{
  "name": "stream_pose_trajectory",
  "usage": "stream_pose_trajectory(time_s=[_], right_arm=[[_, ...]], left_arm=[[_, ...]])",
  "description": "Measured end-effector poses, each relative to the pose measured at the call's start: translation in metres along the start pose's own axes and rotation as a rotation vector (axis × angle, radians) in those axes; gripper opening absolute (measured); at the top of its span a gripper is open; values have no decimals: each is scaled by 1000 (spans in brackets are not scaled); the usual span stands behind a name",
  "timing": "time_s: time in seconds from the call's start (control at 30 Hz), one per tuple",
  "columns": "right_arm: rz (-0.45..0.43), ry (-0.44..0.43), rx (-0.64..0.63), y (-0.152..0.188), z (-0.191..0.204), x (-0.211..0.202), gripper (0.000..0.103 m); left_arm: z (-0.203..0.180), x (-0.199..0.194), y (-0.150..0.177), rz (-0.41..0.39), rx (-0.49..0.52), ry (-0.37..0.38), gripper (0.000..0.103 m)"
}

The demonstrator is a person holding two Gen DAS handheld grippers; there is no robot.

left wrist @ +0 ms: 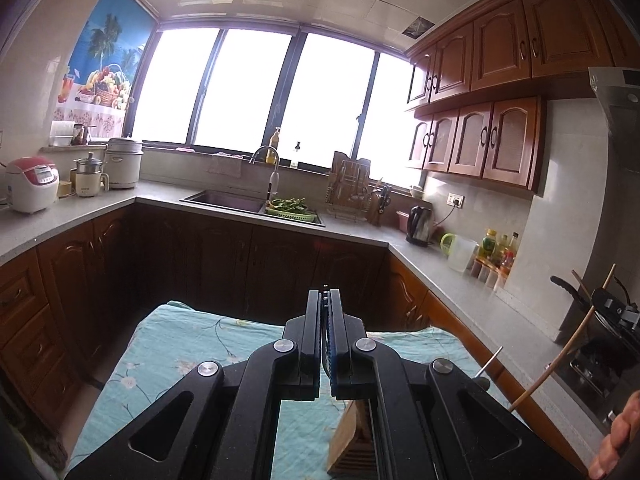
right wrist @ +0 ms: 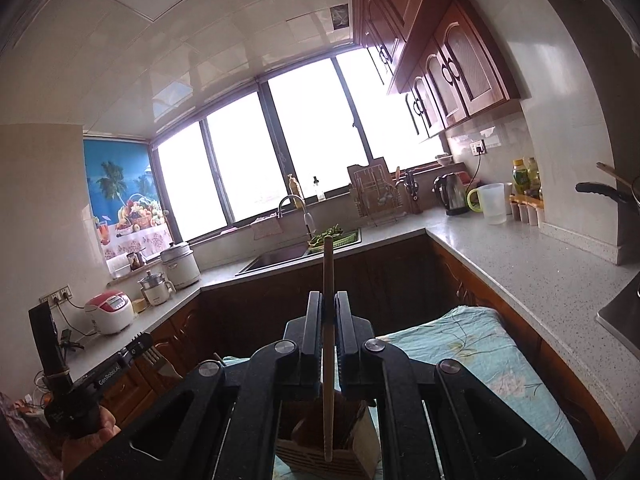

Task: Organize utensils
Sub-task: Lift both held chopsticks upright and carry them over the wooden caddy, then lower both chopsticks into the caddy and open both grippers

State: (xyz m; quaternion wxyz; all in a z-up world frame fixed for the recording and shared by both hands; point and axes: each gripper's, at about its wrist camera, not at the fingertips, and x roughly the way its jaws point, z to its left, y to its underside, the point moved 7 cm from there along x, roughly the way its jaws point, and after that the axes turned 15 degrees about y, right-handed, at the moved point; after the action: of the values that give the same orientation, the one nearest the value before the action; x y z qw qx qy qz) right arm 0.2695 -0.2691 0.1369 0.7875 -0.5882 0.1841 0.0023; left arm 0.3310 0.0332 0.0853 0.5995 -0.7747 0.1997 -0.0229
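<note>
Nearest in the right wrist view, a slatted wooden holder stands on the tabletop, which is covered by a pale blue flowered cloth. Just above it the right tool is closed almost fully on a thin wooden stick, probably a chopstick; the stick runs between the pads, its lower end hanging at the holder's open top and its upper end poking past the fingertips. Whether that lower end is already inside a slot is hard to tell from this angle.

The stick should be light, stiff and smooth, so it could pivot or slide in a narrow pinch. Taking hold near its middle, as here, seems the fair way to keep it from swinging while it is steered into the holder.

In the left wrist view the left tool is shut completely with nothing between the pads, hovering over the same cloth with a corner of the holder below it. At the right edge of that view the stick shows as a long slanted line beside the person's hand.

Farther off, the L-shaped counter carries a sink, a dish rack and a dark kettle beneath bright windows.
</note>
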Motion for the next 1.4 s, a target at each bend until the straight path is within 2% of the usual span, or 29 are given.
stream_pose_trajectory(time_s=[0.17,0.4,0.47,0.7,0.87,1.1,1.4], right_arm=[[-13,34,-6,2,2,25,6],[43,56,-7,47,-4,55,6],[73,60,-5,60,-7,62,6],[142,55,-3,92,-14,75,6],[158,47,-14,99,-10,76,6],[157,51,-23,100,-8,76,6],[170,62,-31,103,-11,81,7]], left_arm=[[-15,38,22,18,54,-34,1],[-33,69,53,70,108,-32,1],[-34,66,48,48,138,-44,1],[-33,52,50,29,169,5,1],[-27,55,63,78,214,25,1],[-23,71,76,141,211,53,1],[-18,83,71,189,207,72,2]])
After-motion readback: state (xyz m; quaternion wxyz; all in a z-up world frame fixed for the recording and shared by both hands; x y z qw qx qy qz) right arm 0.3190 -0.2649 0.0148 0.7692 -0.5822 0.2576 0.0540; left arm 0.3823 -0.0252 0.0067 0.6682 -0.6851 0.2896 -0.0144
